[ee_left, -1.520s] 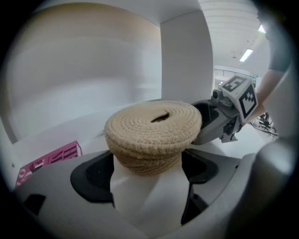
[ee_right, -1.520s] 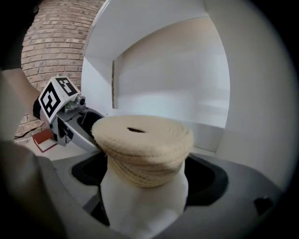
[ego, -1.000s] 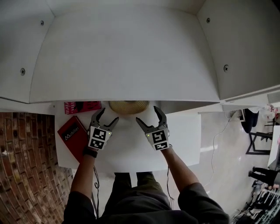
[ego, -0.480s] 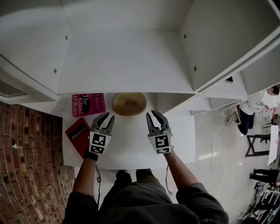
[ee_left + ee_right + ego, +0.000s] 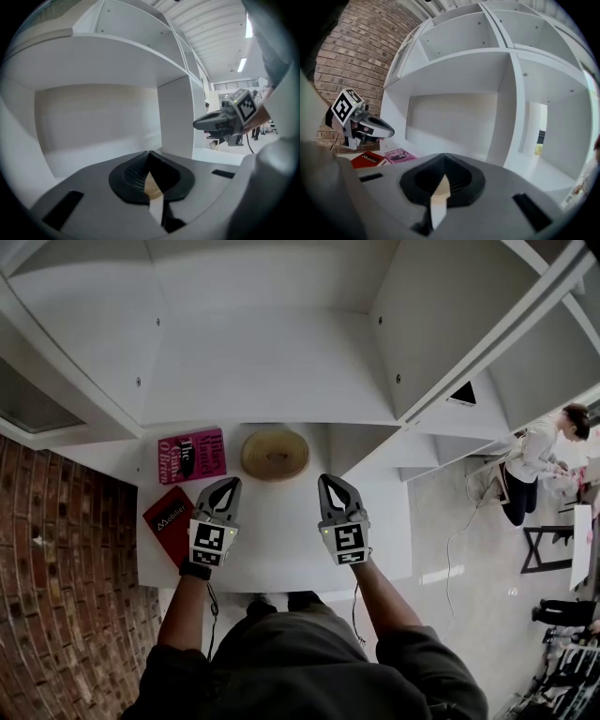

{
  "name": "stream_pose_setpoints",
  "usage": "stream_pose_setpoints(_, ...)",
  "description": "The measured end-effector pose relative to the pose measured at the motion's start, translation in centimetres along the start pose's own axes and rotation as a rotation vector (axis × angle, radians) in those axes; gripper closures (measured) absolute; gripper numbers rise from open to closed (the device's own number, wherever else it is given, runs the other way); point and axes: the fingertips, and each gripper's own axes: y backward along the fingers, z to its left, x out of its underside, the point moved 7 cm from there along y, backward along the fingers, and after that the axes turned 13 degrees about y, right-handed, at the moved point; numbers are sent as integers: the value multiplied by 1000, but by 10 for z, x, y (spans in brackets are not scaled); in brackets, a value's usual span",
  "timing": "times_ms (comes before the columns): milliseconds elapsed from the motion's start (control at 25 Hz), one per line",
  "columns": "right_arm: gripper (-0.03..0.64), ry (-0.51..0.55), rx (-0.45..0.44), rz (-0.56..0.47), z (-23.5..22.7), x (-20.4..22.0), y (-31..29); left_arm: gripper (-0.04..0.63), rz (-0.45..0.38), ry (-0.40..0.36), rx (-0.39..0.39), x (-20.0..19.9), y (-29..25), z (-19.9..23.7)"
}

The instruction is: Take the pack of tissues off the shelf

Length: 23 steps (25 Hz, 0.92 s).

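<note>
Red book (image 5: 169,523): "Mobilier", approx.; pink book (image 5: 192,456) title illegible.

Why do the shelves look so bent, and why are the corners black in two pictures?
Head view: a wide lens bows the white shelf boards; the light is even. Left gripper view, right gripper view: a fisheye lens rounds the picture, leaving black corners.

Even, diffuse light is seen throughout — soft shadows under the shelf (image 5: 272,371) boards. Strong fisheye bending and dark vignetting are noted at the edges.
</note>
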Motion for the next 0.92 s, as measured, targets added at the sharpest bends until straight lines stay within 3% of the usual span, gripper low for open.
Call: stream_pose_setpoints(920, 617, -12, -14, 4, 10, 0, 9, 595, 12, -29, -8, 0, 16, -4)
